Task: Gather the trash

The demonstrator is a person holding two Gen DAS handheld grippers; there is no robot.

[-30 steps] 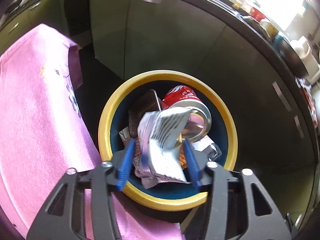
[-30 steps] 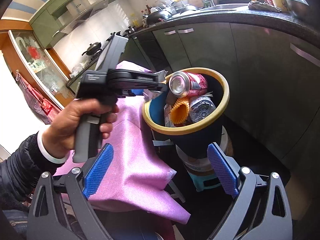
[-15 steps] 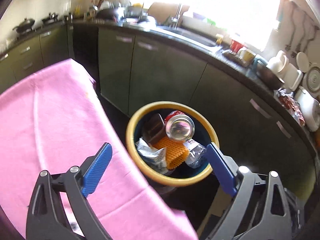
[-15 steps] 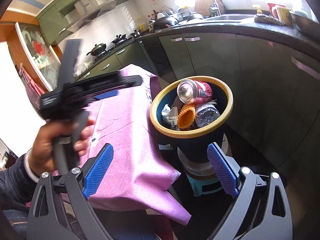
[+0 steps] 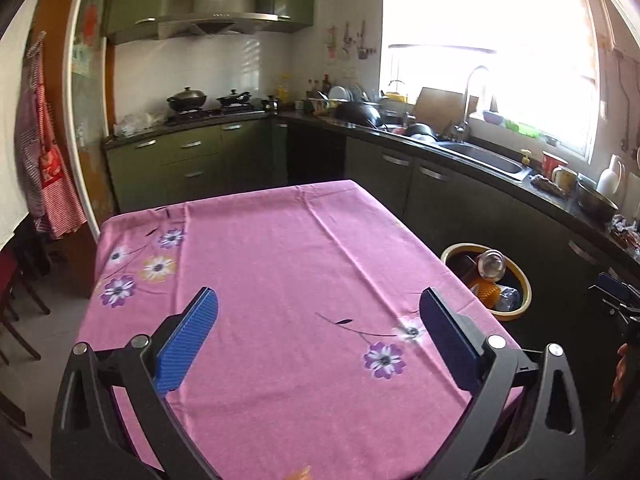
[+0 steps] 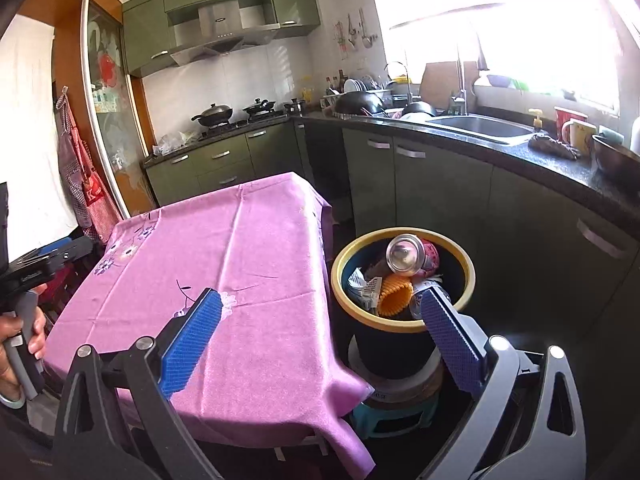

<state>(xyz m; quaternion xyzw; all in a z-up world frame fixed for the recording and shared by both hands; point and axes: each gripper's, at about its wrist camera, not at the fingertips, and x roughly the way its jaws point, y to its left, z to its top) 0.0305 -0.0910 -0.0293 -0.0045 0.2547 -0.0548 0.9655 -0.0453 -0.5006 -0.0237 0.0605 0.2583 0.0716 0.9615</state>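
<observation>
The yellow-rimmed dark trash bin (image 6: 468,268) stands right of the table, raised on stacked tubs and a teal stool. It holds a red soda can (image 6: 408,254), an orange ribbed cup (image 6: 394,300), a silver wrapper (image 6: 366,286) and a plastic bottle. The bin also shows in the left wrist view (image 5: 520,308). My left gripper (image 5: 316,324) is open and empty above the pink flowered tablecloth (image 5: 272,280). My right gripper (image 6: 320,320) is open and empty, over the table's right edge near the bin. The left gripper's body shows at the left edge of the right wrist view (image 6: 36,268).
Green kitchen cabinets with a dark countertop (image 6: 560,160) run behind and right of the bin, with a sink (image 6: 480,124), mugs and dishes. Pots sit on the stove (image 5: 208,106) at the back. Red chairs (image 5: 12,292) stand left of the table.
My left gripper let go of the silver wrapper into the bin, opened, and swung back left over the table. The right gripper shifted slightly left.
</observation>
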